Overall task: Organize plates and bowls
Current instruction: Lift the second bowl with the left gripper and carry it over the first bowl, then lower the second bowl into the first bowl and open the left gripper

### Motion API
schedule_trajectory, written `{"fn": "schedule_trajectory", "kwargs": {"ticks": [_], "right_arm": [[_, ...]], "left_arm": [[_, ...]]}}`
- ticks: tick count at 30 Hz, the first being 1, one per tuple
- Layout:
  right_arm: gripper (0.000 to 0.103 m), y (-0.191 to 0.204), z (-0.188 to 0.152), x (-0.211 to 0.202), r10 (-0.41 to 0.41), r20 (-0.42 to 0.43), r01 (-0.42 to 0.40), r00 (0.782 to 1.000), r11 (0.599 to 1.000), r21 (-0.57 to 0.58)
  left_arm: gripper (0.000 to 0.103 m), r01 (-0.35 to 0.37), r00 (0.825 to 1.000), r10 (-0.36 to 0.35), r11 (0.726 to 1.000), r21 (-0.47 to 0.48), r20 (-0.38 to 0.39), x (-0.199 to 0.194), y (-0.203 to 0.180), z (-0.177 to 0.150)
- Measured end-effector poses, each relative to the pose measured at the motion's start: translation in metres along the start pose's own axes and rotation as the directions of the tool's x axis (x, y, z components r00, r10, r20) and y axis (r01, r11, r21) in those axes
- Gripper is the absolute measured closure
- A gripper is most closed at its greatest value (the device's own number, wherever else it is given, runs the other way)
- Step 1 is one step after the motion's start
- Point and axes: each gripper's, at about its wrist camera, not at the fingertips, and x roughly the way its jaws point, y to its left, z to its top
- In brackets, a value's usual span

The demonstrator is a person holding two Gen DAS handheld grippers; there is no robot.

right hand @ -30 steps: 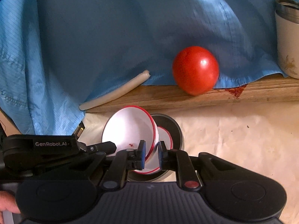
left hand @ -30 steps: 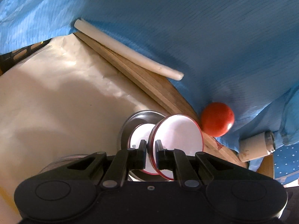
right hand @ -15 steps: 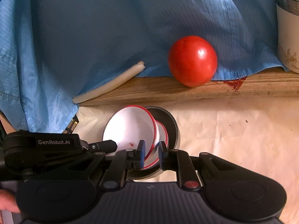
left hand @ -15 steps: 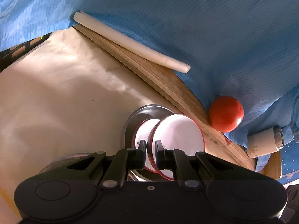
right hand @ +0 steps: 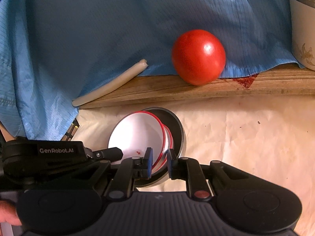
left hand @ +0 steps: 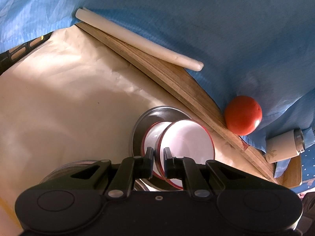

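A white bowl with a red rim (left hand: 187, 139) (right hand: 137, 135) is held tilted over a second red-rimmed white bowl (left hand: 152, 137) (right hand: 169, 137), which sits in a steel bowl (left hand: 149, 116) (right hand: 177, 129) on the paper-covered table. My left gripper (left hand: 158, 154) is shut on the top bowl's rim. My right gripper (right hand: 159, 157) straddles the same bowl's rim from the other side, its jaws a little apart. The left gripper's body (right hand: 55, 153) shows in the right wrist view.
A red tomato (left hand: 243, 117) (right hand: 198, 56) and a white stick (left hand: 137, 41) (right hand: 110, 86) lie on a wooden board (left hand: 177, 90) (right hand: 196, 90) draped with blue cloth. A cream tumbler (left hand: 283, 147) (right hand: 303, 31) stands at the right. Another steel dish (left hand: 65, 169) is at lower left.
The right gripper's jaws have widened slightly around the bowl rim. Both views have pulled back a little; the bowls stay nested over the steel bowl.
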Motion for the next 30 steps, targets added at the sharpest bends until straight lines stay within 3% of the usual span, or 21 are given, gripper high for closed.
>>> {"fn": "schedule_trajectory", "kwargs": {"ticks": [12, 14, 30], "right_arm": [[0.084, 0.002, -0.001, 0.005, 0.002, -0.001, -0.002, 1.000, 1.000, -0.004], [0.083, 0.003, -0.001, 0.005, -0.002, 0.001, 0.002, 1.000, 1.000, -0.006], [0.082, 0.013, 0.003, 0.011, -0.049, -0.009, 0.048, 0.999, 0.997, -0.065]], "left_arm": [[0.091, -0.054, 0.998, 0.054, 0.998, 0.038, 0.008, 0.002, -0.005, 0.000], [0.087, -0.051, 0.999, 0.050, 0.998, 0.044, 0.008, 0.002, -0.006, 0.000], [0.084, -0.043, 0.999, 0.042, 0.999, 0.028, 0.023, 0.004, -0.005, 0.002]]}}
